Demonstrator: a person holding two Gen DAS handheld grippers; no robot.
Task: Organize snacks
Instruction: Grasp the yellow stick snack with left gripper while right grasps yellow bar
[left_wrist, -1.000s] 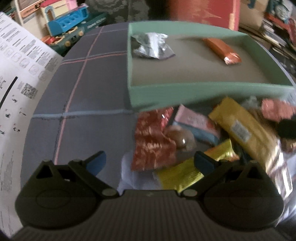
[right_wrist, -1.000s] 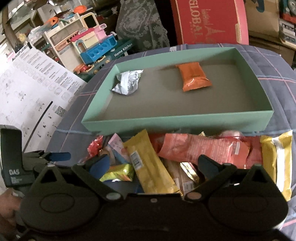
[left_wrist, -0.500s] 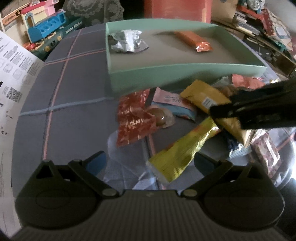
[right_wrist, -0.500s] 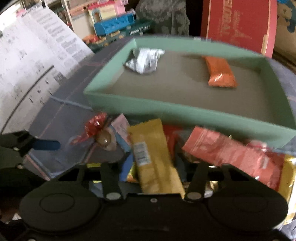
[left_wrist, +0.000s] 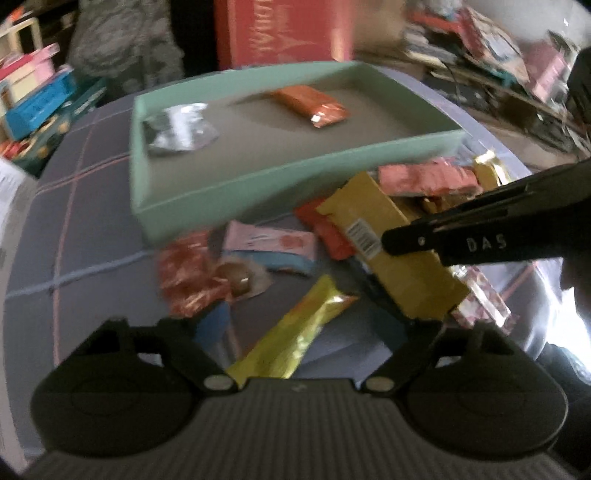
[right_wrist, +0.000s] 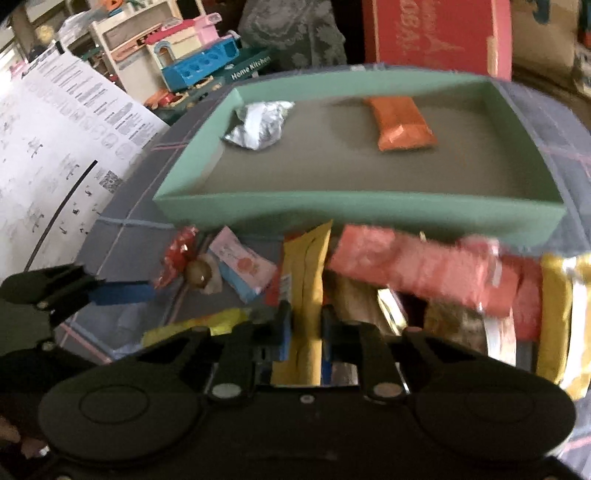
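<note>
A green box (left_wrist: 295, 177) (right_wrist: 354, 216) sits on the checked cloth and holds a silver wrapper (left_wrist: 177, 129) (right_wrist: 258, 125) and an orange packet (left_wrist: 314, 105) (right_wrist: 400, 123). Several snacks lie piled in front of it. My right gripper (right_wrist: 304, 328) is shut on a long golden-yellow packet (right_wrist: 306, 280) (left_wrist: 388, 251), which is lifted above the pile; the gripper also shows from the side in the left wrist view (left_wrist: 461, 240). My left gripper (left_wrist: 306, 332) (right_wrist: 122, 291) is open above a yellow bar (left_wrist: 291, 343), holding nothing.
A red foil wrapper (left_wrist: 184, 273), a round chocolate (left_wrist: 240, 278), a pink-blue packet (left_wrist: 273, 245) and a long salmon packet (right_wrist: 413, 266) lie in the pile. A printed sheet (right_wrist: 55, 155) lies at the left. Toys (right_wrist: 199, 66) and a red box (right_wrist: 436, 33) stand behind.
My right gripper has closed on the golden-yellow packet and raised it off the pile. My left gripper has shifted toward the yellow bar, still open.
</note>
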